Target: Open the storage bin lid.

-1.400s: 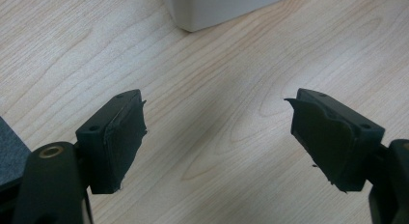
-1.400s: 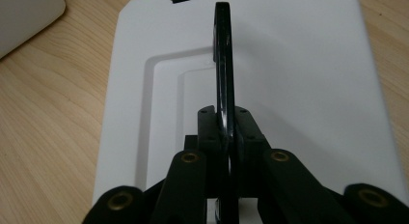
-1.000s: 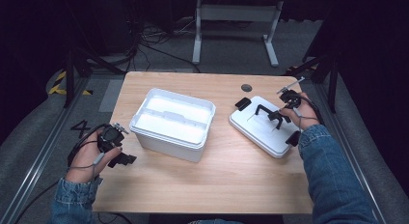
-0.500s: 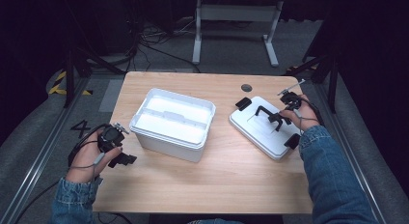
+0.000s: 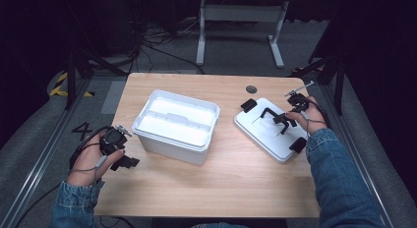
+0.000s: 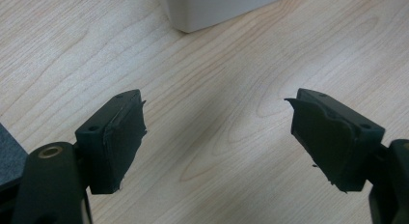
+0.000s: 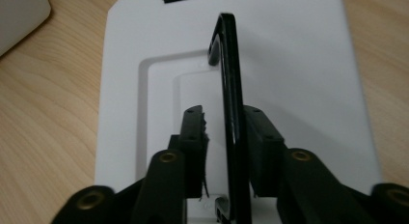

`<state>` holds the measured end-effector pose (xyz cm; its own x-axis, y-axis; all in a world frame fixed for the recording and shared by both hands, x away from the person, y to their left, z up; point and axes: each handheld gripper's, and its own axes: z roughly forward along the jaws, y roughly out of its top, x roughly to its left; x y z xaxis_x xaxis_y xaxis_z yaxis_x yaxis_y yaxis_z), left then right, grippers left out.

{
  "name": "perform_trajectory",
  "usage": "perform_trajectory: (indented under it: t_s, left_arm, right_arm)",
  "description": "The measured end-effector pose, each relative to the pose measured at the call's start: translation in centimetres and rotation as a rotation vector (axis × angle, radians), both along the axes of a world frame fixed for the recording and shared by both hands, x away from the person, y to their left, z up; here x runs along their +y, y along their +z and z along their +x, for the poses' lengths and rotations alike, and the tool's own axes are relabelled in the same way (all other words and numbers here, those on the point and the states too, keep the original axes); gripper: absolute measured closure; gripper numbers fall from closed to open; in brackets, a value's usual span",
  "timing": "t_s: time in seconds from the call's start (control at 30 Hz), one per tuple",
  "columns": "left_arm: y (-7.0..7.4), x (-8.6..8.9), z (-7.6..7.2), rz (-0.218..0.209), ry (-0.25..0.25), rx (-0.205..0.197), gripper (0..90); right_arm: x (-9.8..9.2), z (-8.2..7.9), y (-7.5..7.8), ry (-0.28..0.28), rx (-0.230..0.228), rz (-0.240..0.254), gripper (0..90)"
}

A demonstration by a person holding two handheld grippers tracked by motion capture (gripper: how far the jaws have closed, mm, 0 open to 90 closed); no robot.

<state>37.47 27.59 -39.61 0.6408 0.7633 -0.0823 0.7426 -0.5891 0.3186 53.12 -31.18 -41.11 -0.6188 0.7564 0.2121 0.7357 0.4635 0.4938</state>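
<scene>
No legible markings. Right gripper fingers closed around black handle of white lid, right edge of surface. Left gripper fingers spread, empty, left edge beside white bin.

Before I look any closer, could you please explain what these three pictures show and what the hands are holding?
No robot here: a person at a wooden table holds a two-jaw gripper in each hand. One picture looks down from above; the other two come from cameras riding on the grippers. On the table stand an open white plastic bin and, apart from it, its white lid. The right gripper has its jaws on either side of the lid's black handle, a narrow gap showing on one side. The left gripper is open over bare wood, holding nothing.
</scene>
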Motion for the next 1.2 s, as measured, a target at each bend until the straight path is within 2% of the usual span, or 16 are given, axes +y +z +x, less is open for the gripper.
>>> perform_trajectory:
  t_s: [0.13,0.27,0.53,0.8,1.0,1.13,1.2]
  left_arm:
    - [0.0,0.0,-0.1,0.003,-0.003,-0.003,20.3]
    - [0.0,0.0,-0.2,0.004,-0.005,-0.006,20.3]
    - [0.2,0.0,-0.5,-0.001,-0.004,-0.005,20.2]
    - [0.3,-0.2,-0.6,0.003,-0.008,-0.003,20.1]
    - [0.3,-0.2,-0.6,0.005,-0.011,-0.003,20.1]
    - [0.3,-0.2,-0.6,0.003,-0.014,-0.005,20.1]
    - [0.3,-0.2,-0.6,0.002,-0.014,-0.005,20.0]
  right_arm:
    - [-0.2,-0.3,1.1,-0.007,-0.055,-0.003,60.7]
    - [-0.1,-0.8,2.6,-0.017,-0.105,0.009,59.5]
    - [1.4,-3.1,5.7,0.056,-0.179,0.021,58.5]
    - [2.7,-5.6,7.5,0.113,-0.203,0.049,58.2]
    - [3.9,-7.5,7.9,0.157,-0.215,0.072,55.9]
    - [4.3,-8.4,7.9,0.167,-0.217,0.072,53.5]
    - [4.6,-9.0,7.8,0.171,-0.216,0.090,52.3]
